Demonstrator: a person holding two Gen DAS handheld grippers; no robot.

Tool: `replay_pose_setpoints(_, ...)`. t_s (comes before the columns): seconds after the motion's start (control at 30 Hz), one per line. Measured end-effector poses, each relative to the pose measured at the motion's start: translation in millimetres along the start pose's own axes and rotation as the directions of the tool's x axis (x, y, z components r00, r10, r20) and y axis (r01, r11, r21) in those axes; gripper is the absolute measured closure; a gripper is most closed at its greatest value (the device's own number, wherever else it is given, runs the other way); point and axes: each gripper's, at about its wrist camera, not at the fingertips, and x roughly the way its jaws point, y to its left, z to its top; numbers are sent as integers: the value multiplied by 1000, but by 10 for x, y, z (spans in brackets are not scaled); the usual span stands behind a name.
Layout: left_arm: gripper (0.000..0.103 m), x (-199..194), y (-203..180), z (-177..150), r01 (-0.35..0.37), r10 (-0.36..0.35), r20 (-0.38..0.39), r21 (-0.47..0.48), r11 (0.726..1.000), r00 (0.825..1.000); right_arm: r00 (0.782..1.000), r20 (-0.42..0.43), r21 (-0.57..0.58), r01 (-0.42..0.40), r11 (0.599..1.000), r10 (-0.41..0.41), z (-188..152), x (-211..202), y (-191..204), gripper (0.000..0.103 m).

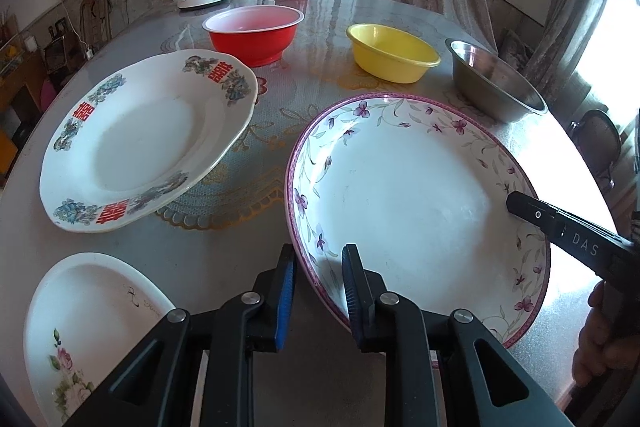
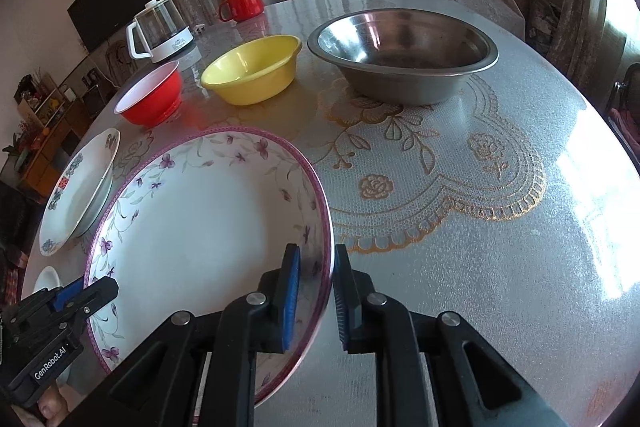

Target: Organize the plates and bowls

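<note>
My left fingers (image 1: 318,293) straddle the purple-flowered plate's (image 1: 404,187) near rim, narrow, not clearly pinching | my right fingers (image 2: 316,297) narrow, clamping its opposite rim | plate between both hands, on patterned tabletop (image 2: 460,187) | bowls beyond, curtained room

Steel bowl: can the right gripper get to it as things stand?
Probably not yet: the right gripper straddles the purple-flowered plate's rim. Once free, the table toward the steel bowl looks open.
</note>
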Motion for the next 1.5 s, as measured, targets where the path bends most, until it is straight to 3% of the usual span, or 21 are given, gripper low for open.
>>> replay_pose_setpoints(0.2,80,-40,6,-56,-27,26,19,9,1000,999,999,-24,20,-27,999,28,-46,-17,6,88)
replay_pose_setpoints(0.33,81,-73,79,-23,-19,19,12,-35,999,1000,999,-26,32,-31,999,32,-72,-23,26,87)
replay_pose_setpoints(0.57,82,-114,111,-86,0,1,25,-28,1000,1000,998,-18,26,-67,997,68,-169,-64,62,87)
replay_pose_setpoints(0.73,82,-119,131,-71,-28,28,19,-31,999,999,998,8,-34,-60,998,61,-176,-43,160,87)
replay_pose_setpoints(0.8,81,-141,97,-112,-38,38,32,-6,999,999,999,4,-53,-46,998,47,-164,-38,180,87)
replay_pose_setpoints(1.03,81,-218,168,-154,29,-28,31,-42,999,999,999,34,-67,42,997,-40,-217,-80,279,85)
replay_pose_setpoints(1.27,81,-404,277,-184,88,-82,74,-75,993,994,997,37,-39,67,997,-66,-277,-158,282,86)
replay_pose_setpoints(1.5,81,-545,448,-117,53,-41,107,-112,992,993,996,60,-28,67,997,-65,-284,-227,329,80)
